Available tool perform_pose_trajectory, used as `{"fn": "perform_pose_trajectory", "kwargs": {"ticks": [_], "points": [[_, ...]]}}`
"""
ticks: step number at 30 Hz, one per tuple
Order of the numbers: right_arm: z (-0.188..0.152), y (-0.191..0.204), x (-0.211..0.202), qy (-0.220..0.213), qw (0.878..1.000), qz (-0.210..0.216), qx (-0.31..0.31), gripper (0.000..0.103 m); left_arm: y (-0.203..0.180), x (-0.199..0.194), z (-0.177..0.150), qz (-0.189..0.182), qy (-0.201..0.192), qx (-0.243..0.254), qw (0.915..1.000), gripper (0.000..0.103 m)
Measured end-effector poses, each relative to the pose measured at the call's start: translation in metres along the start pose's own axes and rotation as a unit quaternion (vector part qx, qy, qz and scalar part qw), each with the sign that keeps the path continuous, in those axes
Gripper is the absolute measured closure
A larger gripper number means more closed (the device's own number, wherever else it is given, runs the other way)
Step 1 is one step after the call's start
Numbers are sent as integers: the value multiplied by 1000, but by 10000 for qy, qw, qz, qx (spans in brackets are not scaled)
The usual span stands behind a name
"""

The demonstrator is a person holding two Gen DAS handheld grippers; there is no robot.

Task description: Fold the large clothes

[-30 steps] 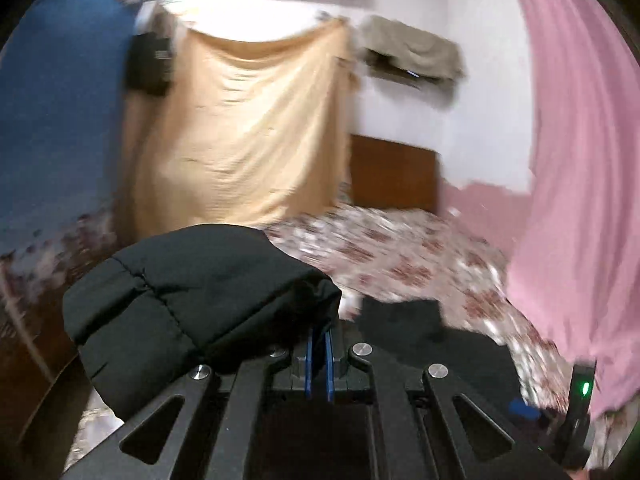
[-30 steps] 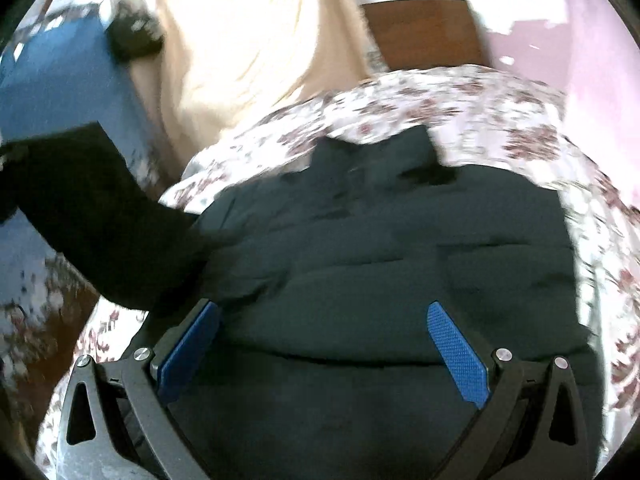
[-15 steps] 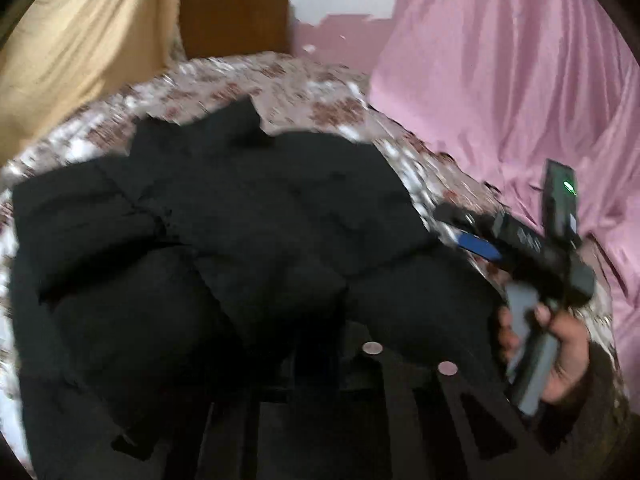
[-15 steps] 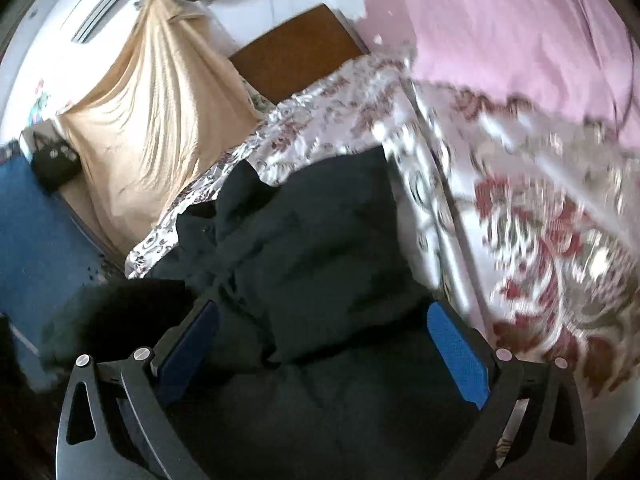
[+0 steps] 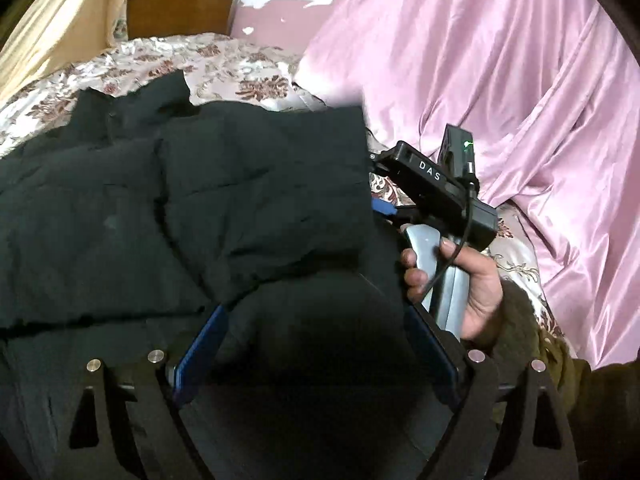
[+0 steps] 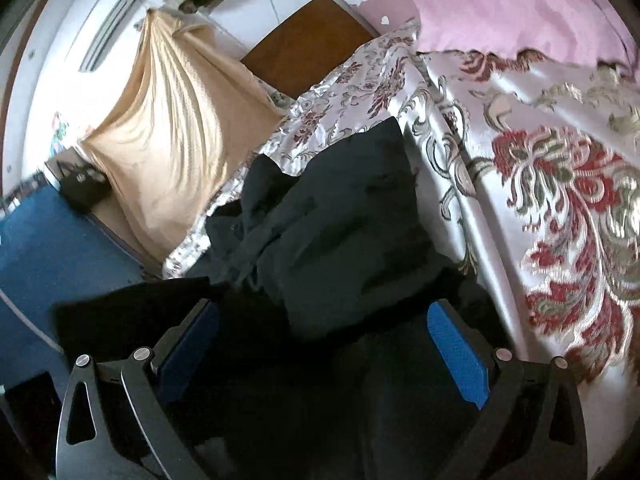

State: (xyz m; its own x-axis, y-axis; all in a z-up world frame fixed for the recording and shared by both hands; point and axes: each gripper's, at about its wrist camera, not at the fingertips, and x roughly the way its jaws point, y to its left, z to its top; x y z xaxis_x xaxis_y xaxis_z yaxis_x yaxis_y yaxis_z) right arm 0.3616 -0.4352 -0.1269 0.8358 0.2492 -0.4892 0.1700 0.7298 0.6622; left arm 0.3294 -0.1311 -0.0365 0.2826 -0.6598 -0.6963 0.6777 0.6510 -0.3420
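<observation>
The left tongs (image 5: 316, 344), clamped on the black jacket's sleeve (image 5: 264, 196) a second ago, are opening; the sleeve now lies folded across the jacket body (image 5: 80, 232) on the bed (image 5: 224, 64).

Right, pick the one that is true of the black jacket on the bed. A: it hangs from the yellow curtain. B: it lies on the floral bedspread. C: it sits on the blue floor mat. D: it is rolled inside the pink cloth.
B: the black jacket is spread across the floral bedspread, whose pattern shows around its edges in both wrist views.
</observation>
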Motion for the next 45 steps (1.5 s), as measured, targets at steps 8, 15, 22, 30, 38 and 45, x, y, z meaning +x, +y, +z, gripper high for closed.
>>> {"fn": "perform_pose_trajectory", "kwargs": {"ticks": [8,15,22,30,38,45], "points": [[-19,-37,-24,-49,9868,986,1283,1,37,-47,-13,674,-592,-1162,9892,9],[-37,-11,-32,460,9949,540,719,1,83,-95,-29,1965,-830,-1972,9569,9],[-39,52,12,1413,9867,-503,-631,67,117,-143,-37,2697,-1070,-2571,9218,9],[5,102,7,945,9824,-718,-1440,99,153,-162,-30,3105,-1185,-2736,9026,9],[66,121,28,680,9625,-1388,-2230,98,205,-98,20,3398,-1007,-2554,8995,9],[64,141,56,140,9078,-2506,-3361,54,228,-11,54,3562,-429,-2037,9109,9]]}}
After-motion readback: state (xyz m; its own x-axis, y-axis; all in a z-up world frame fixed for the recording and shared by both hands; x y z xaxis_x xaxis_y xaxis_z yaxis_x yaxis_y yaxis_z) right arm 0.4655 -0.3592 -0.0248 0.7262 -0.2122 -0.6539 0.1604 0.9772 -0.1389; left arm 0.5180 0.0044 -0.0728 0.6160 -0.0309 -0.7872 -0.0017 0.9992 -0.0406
